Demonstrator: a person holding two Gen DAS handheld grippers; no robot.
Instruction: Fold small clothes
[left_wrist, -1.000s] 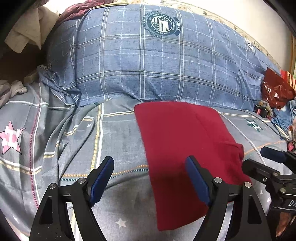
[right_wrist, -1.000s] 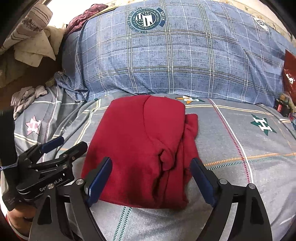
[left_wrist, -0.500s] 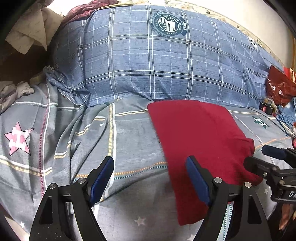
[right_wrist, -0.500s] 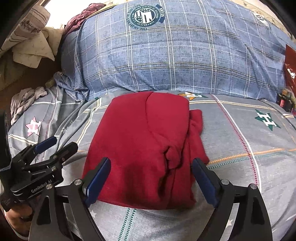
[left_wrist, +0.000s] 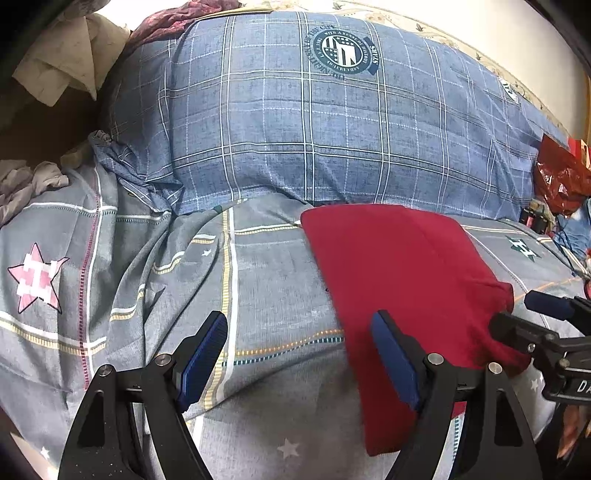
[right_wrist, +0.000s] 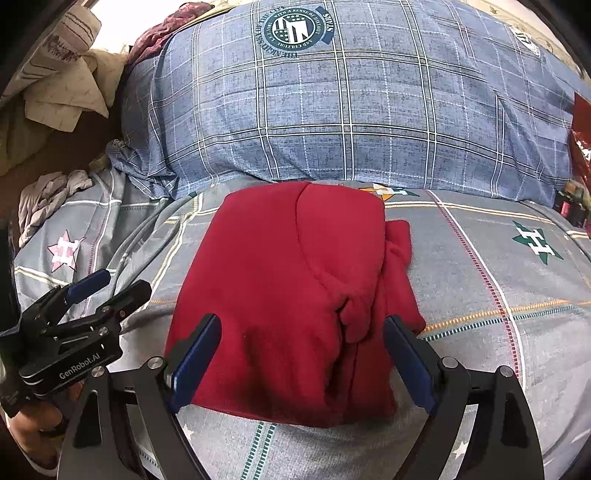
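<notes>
Both grippers are spread wide and holding nothing. The right gripper (right_wrist: 301, 354) hangs right over the near end of the folded red garment (right_wrist: 291, 295), with the cloth lying between its blue pads (right_wrist: 195, 354), but can't tell if either pad actually touches the fabric. The left gripper (left_wrist: 299, 354) sits off to the left of the garment (left_wrist: 402, 288): its right pad is over the red edge, its left pad over bare grey bedsheet (left_wrist: 258, 280). The garment lies flat on the sheet, straight ahead of the right gripper, its far end just short of the big blue plaid pillow (right_wrist: 347, 103).
</notes>
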